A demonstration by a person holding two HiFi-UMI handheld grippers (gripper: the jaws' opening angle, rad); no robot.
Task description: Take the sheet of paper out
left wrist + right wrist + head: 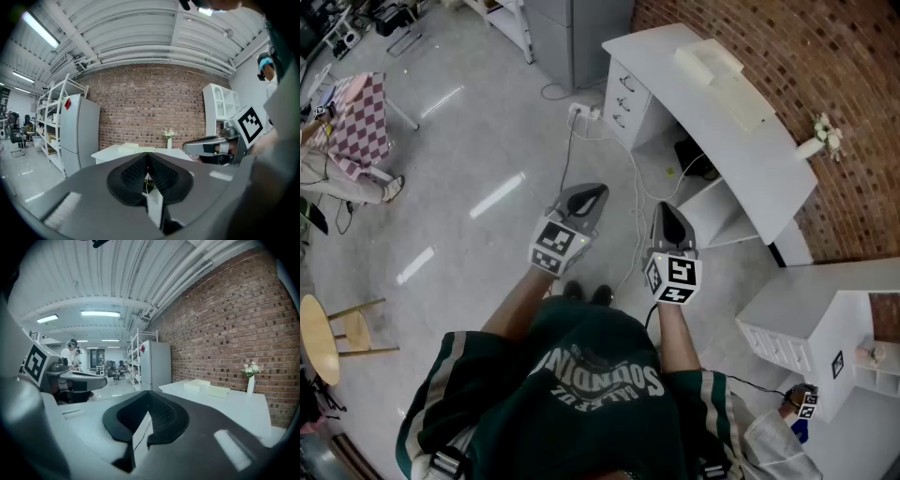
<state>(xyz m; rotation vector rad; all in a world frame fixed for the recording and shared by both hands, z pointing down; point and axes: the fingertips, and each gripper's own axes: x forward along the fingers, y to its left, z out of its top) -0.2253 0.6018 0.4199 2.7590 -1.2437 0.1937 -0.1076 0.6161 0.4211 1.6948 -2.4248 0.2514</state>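
Note:
I stand on a grey floor, facing a white desk (pixel 741 141) against a brick wall. Flat white boxes (pixel 722 80) lie on the desktop, and I cannot make out a loose sheet of paper anywhere. My left gripper (pixel 592 192) and right gripper (pixel 666 208) are held side by side in front of me, well short of the desk. The left gripper (pixel 147 154) has its jaws shut with nothing between them. The right gripper (pixel 147 393) is also shut and empty. The desk (pixel 225 401) and its boxes (pixel 206 387) appear ahead in the right gripper view.
A vase of flowers (pixel 823 136) stands at the desk's right end. The desk has drawers (pixel 623 94) at its left end, and cables and a power strip (pixel 581 112) lie on the floor. A white cabinet (pixel 806 319) is at the right, a grey fridge (pixel 79 131) and shelving (pixel 51 122) to the left, and a stool (pixel 323 337) behind.

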